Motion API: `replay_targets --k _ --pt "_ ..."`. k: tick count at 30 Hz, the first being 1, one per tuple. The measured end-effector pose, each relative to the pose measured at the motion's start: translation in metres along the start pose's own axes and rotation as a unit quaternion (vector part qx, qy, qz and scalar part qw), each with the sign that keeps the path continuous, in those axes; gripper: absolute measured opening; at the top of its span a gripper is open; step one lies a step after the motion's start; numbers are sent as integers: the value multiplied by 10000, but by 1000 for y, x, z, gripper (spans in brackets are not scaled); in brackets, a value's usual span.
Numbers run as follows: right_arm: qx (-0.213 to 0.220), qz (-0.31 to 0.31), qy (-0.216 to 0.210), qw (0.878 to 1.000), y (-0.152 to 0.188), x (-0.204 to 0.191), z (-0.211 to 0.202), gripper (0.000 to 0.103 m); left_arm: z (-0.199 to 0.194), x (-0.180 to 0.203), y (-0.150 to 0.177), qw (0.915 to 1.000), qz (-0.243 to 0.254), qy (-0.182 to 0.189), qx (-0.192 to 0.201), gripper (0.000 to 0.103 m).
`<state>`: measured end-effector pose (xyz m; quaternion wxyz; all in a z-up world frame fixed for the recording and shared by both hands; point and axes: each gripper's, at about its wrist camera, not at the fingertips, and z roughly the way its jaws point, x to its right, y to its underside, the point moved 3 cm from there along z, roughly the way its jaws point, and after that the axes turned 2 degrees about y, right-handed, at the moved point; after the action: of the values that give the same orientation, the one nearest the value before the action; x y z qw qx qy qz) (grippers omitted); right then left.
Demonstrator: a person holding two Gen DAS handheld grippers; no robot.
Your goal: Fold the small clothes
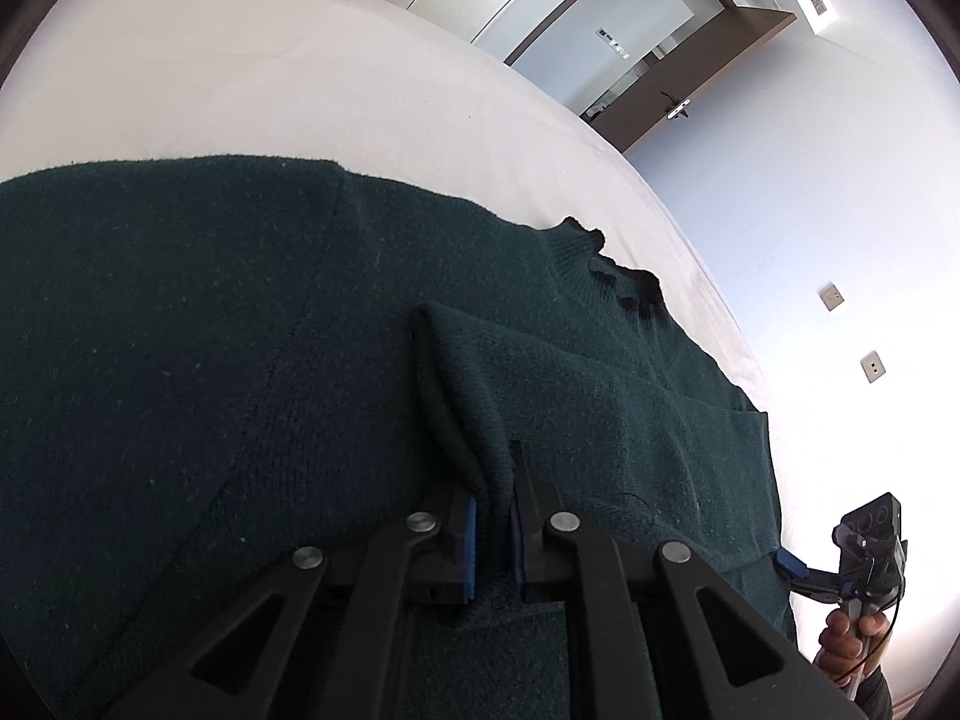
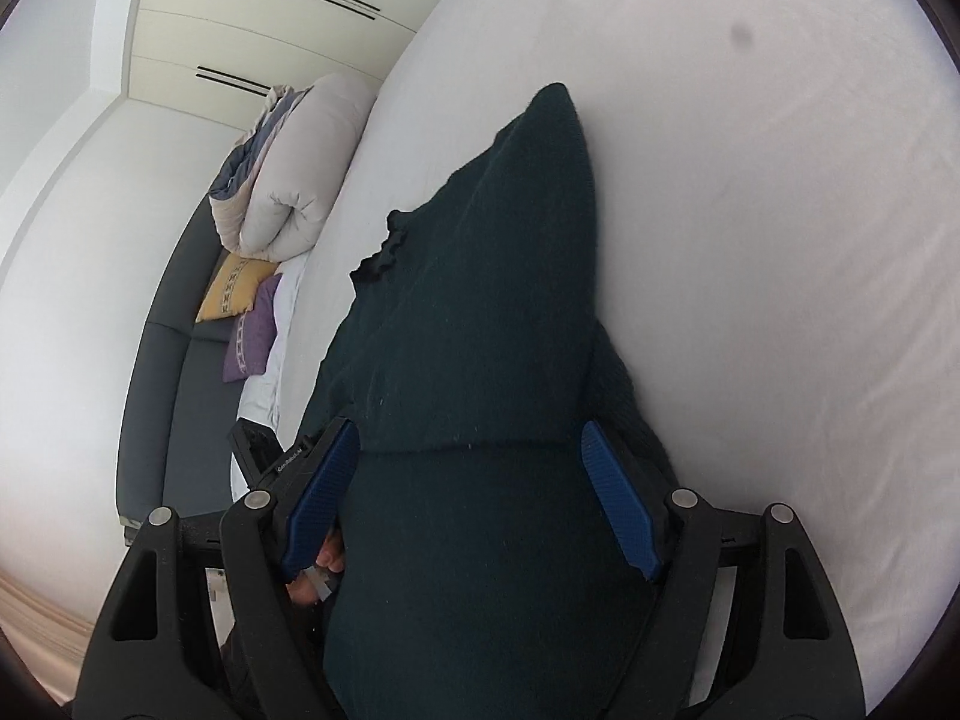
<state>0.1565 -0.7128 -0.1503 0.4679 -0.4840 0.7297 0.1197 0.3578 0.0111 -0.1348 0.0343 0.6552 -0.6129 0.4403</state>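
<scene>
A dark green knit sweater [image 1: 240, 360] lies spread on the white bed [image 1: 210, 78], its ruffled collar [image 1: 618, 276] at the right. My left gripper [image 1: 493, 516] is shut on a raised fold of the sweater, a sleeve or edge that stands up between the blue pads. In the right wrist view the sweater [image 2: 492, 312] fills the middle, and my right gripper [image 2: 471, 480] is open with its blue pads [image 2: 618, 498] wide on either side of the cloth. The right gripper also shows in the left wrist view [image 1: 786, 564] at the sweater's right edge.
A rolled duvet [image 2: 300, 174] and yellow and purple cushions [image 2: 240, 294] lie at the bed's far end by a dark headboard. Wardrobe doors [image 2: 288, 18] stand behind. A brown door [image 1: 678, 102] and wall sockets [image 1: 831, 298] are at the right.
</scene>
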Motion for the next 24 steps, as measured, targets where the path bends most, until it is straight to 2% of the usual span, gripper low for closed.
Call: replay_targets --k 2,3,4,5,6,7,9,11,12,13,14,16,18,21,24 --pt "142 197 89 9997 12 -1 -16 76 -9 0 1 9999 -64 78 -7 14" --pt "243 235 38 9994 21 -5 -27 77 -19 1 2 9999 -153 27 -9 21" --pt "338 201 -104 9992 32 -11 -39 77 -33 2 4 9997 -233 -33 34 41" --pt "421 126 -211 9988 45 -18 -51 77 -52 4 8 9995 -285 31 156 56" --pt "478 34 -296 9984 58 -26 -62 77 -78 5 13 9986 -340 97 391 85" --pt "503 -47 -397 9979 73 -32 -72 77 -106 3 19 9967 -388 121 710 99" --pt "513 -76 -536 9972 101 -36 -87 77 -163 -14 32 9897 -583 112 1300 103" --pt "501 69 -551 9972 125 -35 -95 77 -209 -52 43 9807 -1121 64 1602 103" --pt "502 161 -533 9972 135 -33 -96 77 -232 -77 50 9714 -1535 61 1813 102" --pt "514 250 -537 9969 144 -32 -98 77 -253 -106 58 9584 -1999 70 2037 99" --pt "537 333 -581 9963 151 -32 -99 77 -271 -134 65 9439 -2463 44 2201 97" --pt "522 456 -675 9953 163 -37 -95 77 -302 -183 83 9101 -3341 -97 2449 82" --pt "474 443 -725 9953 171 -49 -89 77 -327 -211 98 8821 -3813 24 2766 79" --pt "319 369 -773 9958 181 -72 -76 77 -341 -234 109 8529 -4273 -3 2999 79" --pt "196 237 -857 9958 190 -97 -65 77 -337 -247 109 8332 -4559 47 3128 79"
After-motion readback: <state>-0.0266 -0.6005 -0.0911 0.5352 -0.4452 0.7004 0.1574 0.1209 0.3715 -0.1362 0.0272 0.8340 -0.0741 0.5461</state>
